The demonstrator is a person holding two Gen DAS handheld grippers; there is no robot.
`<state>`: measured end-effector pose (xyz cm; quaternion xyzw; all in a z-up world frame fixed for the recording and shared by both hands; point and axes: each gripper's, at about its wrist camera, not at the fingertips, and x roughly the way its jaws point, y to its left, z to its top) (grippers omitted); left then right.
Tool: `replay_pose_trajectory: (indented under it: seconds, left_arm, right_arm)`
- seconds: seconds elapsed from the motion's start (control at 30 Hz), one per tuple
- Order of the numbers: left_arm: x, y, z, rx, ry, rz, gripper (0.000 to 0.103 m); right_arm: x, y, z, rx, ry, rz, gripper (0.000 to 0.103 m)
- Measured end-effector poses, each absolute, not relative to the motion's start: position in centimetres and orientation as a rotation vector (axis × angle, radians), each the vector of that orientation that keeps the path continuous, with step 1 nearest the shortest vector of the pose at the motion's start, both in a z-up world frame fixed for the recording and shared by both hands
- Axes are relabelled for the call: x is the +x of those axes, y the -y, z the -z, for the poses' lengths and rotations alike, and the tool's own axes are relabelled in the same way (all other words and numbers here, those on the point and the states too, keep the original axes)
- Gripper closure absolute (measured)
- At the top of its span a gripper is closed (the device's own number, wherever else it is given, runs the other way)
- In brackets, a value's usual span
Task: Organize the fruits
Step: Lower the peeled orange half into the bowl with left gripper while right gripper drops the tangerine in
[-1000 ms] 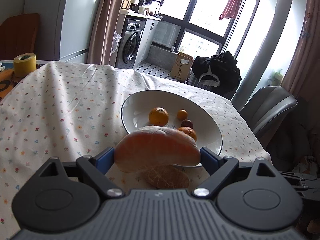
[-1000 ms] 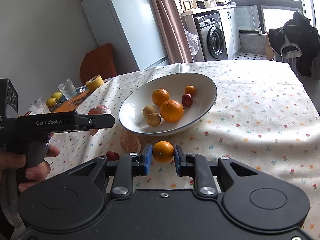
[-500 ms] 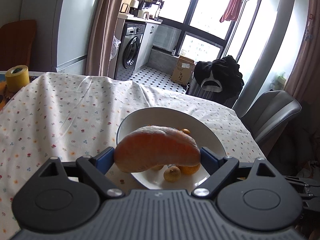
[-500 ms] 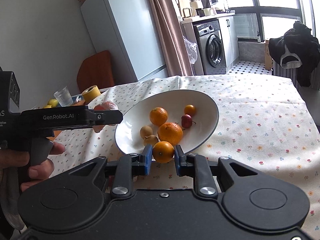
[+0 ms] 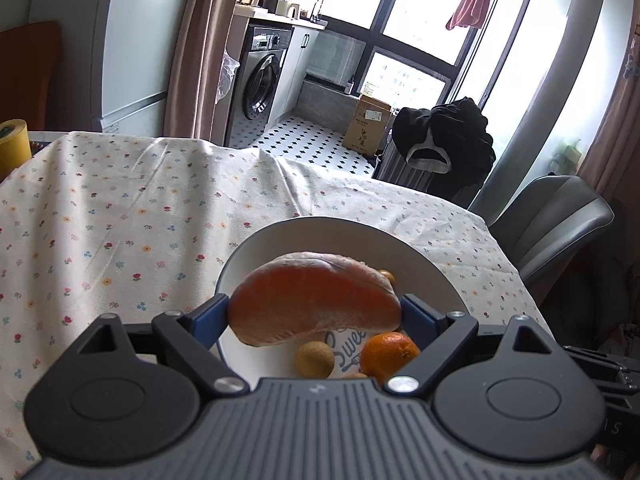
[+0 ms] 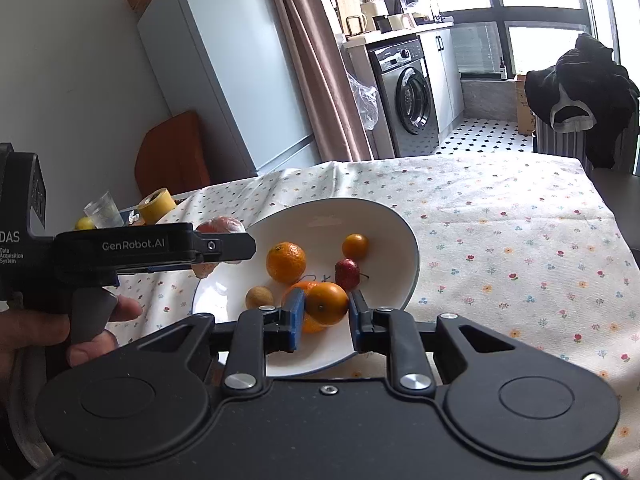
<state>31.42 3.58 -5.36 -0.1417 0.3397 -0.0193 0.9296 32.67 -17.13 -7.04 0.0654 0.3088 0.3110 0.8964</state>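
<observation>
My left gripper [image 5: 315, 312] is shut on a large peeled pomelo segment [image 5: 312, 300] and holds it above the near rim of the white bowl [image 5: 320, 232]. My right gripper [image 6: 323, 312] is shut on a small orange [image 6: 326, 304] and holds it over the bowl [image 6: 392, 220]. In the bowl lie an orange [image 6: 285, 262], a small kumquat [image 6: 355, 246], a red fruit [image 6: 346, 274], a longan [image 6: 259, 297] and another orange partly hidden behind my right fingers. The left gripper also shows in the right wrist view [image 6: 224, 246], with the segment [image 6: 220, 226] at the bowl's left edge.
The table carries a flowered cloth [image 6: 500, 240]. A yellow tape roll [image 6: 156, 206], a glass [image 6: 103, 210] and a lemon [image 6: 85, 223] stand at the far left. A grey chair [image 5: 560, 220] stands by the table's right side.
Both grippers have moved forward and up over the bowl with their fruit. The peeled fruit on the cloth has dropped out of view.
</observation>
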Motion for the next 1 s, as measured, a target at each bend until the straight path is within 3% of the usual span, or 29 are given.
replay_pose_trajectory:
  seconds: [0.43,0.53,0.7,0.8,0.87,1.0]
  left_arm:
    - [30.8,-4.8,5.0,-0.31,-0.683,0.011,0.011]
    - [29.9,-5.2,4.7,-0.32,-0.68,-0.001,0.01]
    - [28.2,-5.7,4.4,-0.314,-0.678,-0.031,0.009]
    - [27.3,-5.9,4.3,-0.308,-0.673,-0.043,0.009]
    - [26.7,-6.1,4.2,-0.309,-0.673,-0.054,0.009]
    - [25.3,-6.3,3.8,-0.315,-0.675,-0.076,0.008]
  right_arm:
    - [35.1,16.4,8.0,0.133,-0.661,-0.616,0.081]
    - [35.3,16.3,8.1,0.138,-0.66,-0.607,0.074]
    - [34.7,16.8,7.8,0.152,-0.646,-0.602,0.071]
    - [33.9,17.3,7.6,0.163,-0.636,-0.581,0.061]
    - [33.3,17.5,7.5,0.158,-0.626,-0.561,0.04]
    - [31.9,17.7,7.3,0.139,-0.6,-0.552,0.028]
